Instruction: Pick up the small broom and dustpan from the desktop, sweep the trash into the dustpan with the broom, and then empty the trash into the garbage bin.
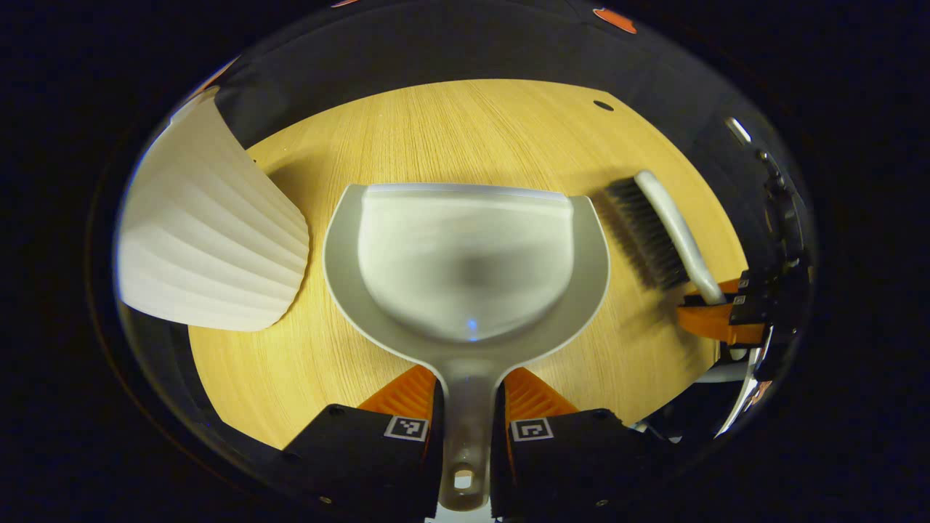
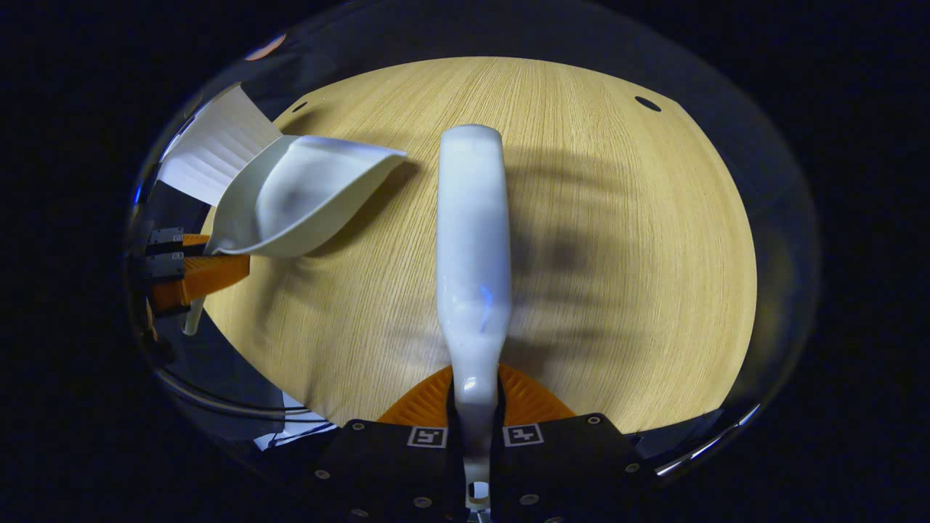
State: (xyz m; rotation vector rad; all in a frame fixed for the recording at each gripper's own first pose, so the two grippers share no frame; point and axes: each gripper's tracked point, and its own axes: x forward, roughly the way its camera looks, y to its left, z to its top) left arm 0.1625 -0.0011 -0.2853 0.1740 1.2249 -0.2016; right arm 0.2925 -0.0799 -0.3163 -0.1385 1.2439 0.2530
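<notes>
My left gripper [image 1: 468, 385] is shut on the handle of the grey-white dustpan [image 1: 465, 269], whose scoop faces away from me over the wooden table [image 1: 465, 131]. I see nothing lying in the scoop. To its right is the small broom [image 1: 654, 225], dark bristles toward the pan, with its handle in the right gripper [image 1: 716, 312]. In the right gripper view, my right gripper [image 2: 476, 385] is shut on the broom [image 2: 472, 247], seen from its white back. The dustpan [image 2: 305, 196] hangs tilted at the left, held by the left gripper [image 2: 192, 276].
A white ribbed garbage bin [image 1: 211, 240] stands at the table's left edge, close beside the dustpan; its rim shows behind the pan as the bin [image 2: 218, 145]. Small dark holes [image 1: 603, 105] mark the tabletop's far side. Dark booth cloth surrounds the table [image 2: 617, 254].
</notes>
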